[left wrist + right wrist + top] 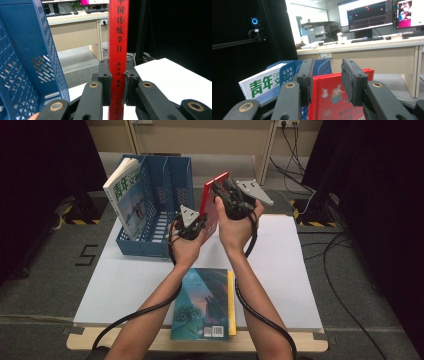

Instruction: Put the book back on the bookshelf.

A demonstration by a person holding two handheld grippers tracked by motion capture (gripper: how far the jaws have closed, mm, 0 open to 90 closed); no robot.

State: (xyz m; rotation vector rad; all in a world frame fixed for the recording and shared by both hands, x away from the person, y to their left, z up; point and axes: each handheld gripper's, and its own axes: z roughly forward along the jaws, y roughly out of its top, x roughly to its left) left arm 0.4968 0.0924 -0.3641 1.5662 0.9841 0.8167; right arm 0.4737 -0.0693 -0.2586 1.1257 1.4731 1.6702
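A thin red book (208,195) stands upright above the white table (285,270), just right of the blue file rack (162,180). My left gripper (199,223) is shut on its lower spine; in the left gripper view the red spine (118,37) with black characters runs up between the jaws of the left gripper (117,75). My right gripper (219,190) is at the book's top edge. In the right gripper view the right gripper (327,72) has its jaws apart, and the red cover (332,97) sits below and behind them, untouched by the pads.
A white and green book (125,195) leans in the rack's left slot, the book (262,85) showing again in the right gripper view. A teal book (202,302) on a yellow one lies flat at the table's near edge. Cables trail from both grippers.
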